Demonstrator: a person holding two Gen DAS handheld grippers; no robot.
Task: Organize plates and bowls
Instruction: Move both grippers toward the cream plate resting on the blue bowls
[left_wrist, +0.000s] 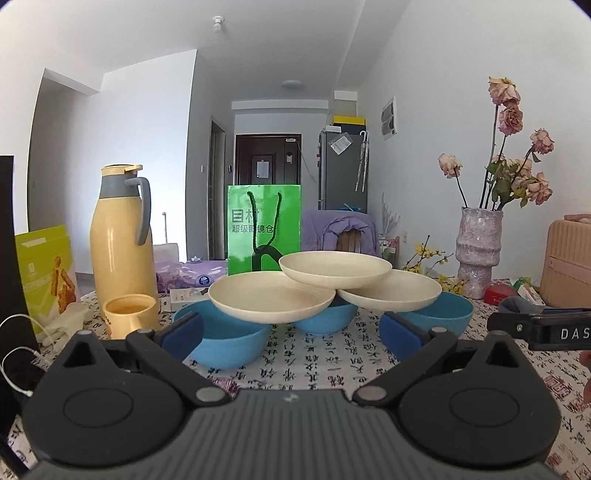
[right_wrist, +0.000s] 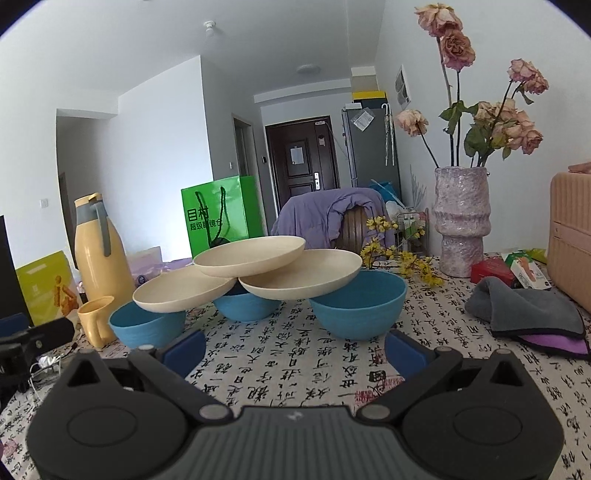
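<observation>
1. Blue-padded fingers of the left gripper (left_wrist: 291, 332) stood wide apart and held nothing, low over the tablecloth (left_wrist: 317, 369) just short of the dishes; the right gripper (right_wrist: 295, 349) was spread likewise, also holding nothing.
2. Three cream plates sat on three blue bowls: the top plate (left_wrist: 335, 270) bridged the left plate (left_wrist: 271, 300) and the right plate (left_wrist: 389, 293), each of which rested on bowl rims, so it probably had to be lifted off first.
3. Beneath them stood the left bowl (left_wrist: 229, 345), the middle bowl (left_wrist: 325, 321) and the right bowl (left_wrist: 439, 314).
4. Around them were a yellow flask (left_wrist: 120, 240), a yellow cup (left_wrist: 129, 315), a green bag (left_wrist: 264, 229) and a vase (left_wrist: 478, 251).
5. Only the right wrist view showed the grey cloth (right_wrist: 524, 306); the left view caught just the right gripper's side at its edge.
</observation>
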